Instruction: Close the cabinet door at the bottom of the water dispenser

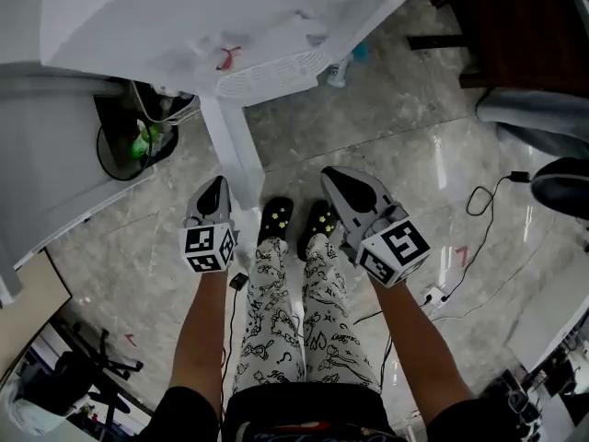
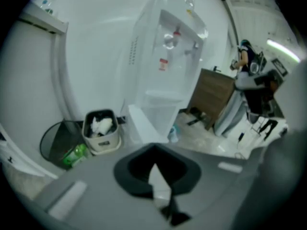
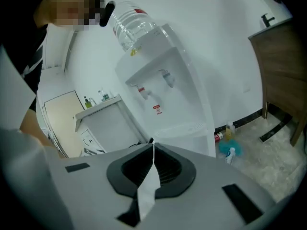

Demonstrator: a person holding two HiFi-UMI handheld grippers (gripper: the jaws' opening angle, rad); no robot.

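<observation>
The white water dispenser (image 1: 230, 26) stands in front of me, with a clear bottle (image 3: 130, 25) on top. Its bottom cabinet door (image 1: 236, 153) hangs open and juts toward me edge-on; in the left gripper view the door (image 2: 139, 123) swings out to the left of the open cabinet. My left gripper (image 1: 211, 198) hovers just left of the door's free edge, jaws shut and empty. To the right of that edge is my right gripper (image 1: 348, 191), also shut and empty. Neither touches the door.
A black wire bin (image 1: 129, 147) holding a green bottle and a beige trash bin (image 2: 101, 131) stand left of the dispenser. Cleaning bottles (image 3: 228, 146) sit to its right. Wooden furniture (image 1: 515, 26) is at the far right. Cables (image 1: 480, 201) cross the floor. My shoes (image 1: 276, 221) are between the grippers.
</observation>
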